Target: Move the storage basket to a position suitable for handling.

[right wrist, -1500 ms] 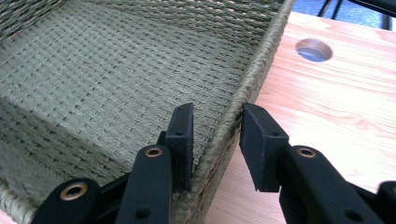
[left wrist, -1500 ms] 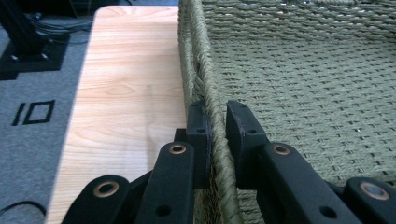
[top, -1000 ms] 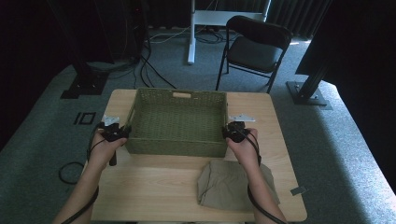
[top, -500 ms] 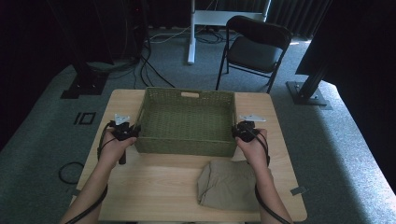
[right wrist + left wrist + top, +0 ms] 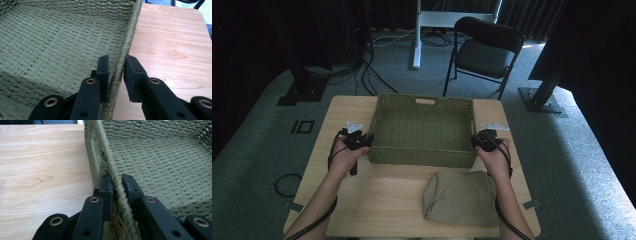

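A light wooden table (image 5: 377, 200) stands on grey-green carpet (image 5: 257, 150). Beyond its far edge sits a black folding chair (image 5: 484, 52), and left of the chair rises a white post (image 5: 416, 30) on a white foot. Black cables (image 5: 367, 70) trail across the carpet toward a dark stand base (image 5: 304, 90) at far left; another dark base (image 5: 542, 100) lies at right. The back of the room is dark, with curtains (image 5: 522, 15) behind the chair. Daylight brightens the carpet at right.

High view looks forward and down from above the worktop (image 5: 377, 200); both gripper views peer close along their jaws, sharing the woven basket (image 5: 422, 131).
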The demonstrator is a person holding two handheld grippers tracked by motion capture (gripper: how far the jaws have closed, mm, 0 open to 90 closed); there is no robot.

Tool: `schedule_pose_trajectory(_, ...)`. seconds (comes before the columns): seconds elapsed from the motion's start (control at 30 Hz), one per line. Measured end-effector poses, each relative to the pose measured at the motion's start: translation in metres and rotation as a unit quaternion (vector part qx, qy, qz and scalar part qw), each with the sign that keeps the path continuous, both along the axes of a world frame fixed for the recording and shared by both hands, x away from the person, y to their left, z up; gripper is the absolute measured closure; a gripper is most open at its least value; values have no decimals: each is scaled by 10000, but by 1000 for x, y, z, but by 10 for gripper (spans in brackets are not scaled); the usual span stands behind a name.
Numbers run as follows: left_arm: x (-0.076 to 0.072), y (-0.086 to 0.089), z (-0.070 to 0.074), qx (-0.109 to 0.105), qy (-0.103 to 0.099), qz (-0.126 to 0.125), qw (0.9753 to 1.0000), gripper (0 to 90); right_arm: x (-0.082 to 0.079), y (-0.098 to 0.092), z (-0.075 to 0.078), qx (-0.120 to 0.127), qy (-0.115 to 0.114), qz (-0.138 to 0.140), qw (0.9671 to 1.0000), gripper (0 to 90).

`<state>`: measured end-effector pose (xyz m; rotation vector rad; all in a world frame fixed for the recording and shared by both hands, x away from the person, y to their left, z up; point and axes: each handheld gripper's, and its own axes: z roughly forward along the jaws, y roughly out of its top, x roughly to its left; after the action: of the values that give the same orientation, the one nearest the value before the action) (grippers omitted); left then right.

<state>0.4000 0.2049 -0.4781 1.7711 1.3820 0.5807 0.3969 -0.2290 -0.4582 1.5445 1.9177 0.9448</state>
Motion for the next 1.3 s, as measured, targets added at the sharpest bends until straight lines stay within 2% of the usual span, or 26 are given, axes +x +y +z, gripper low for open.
schedule_pose_trajectory(0.23,0,-13,1,94,15,-80,9999,802,0,-14,-1,39,-21,-32,10000,751)
schedule_pose_trajectory(0.43,0,-27,1,80,28,-120,9999,797,0,-25,-1,-73,-44,-110,9999,759)
schedule_pose_trajectory(0.93,3,-55,1,-15,69,-237,9997,782,2,-53,0,-37,25,-255,9997,772)
schedule_pose_trajectory(1.3,6,-79,2,14,107,-357,9993,769,5,-77,1,-11,61,-390,9992,782)
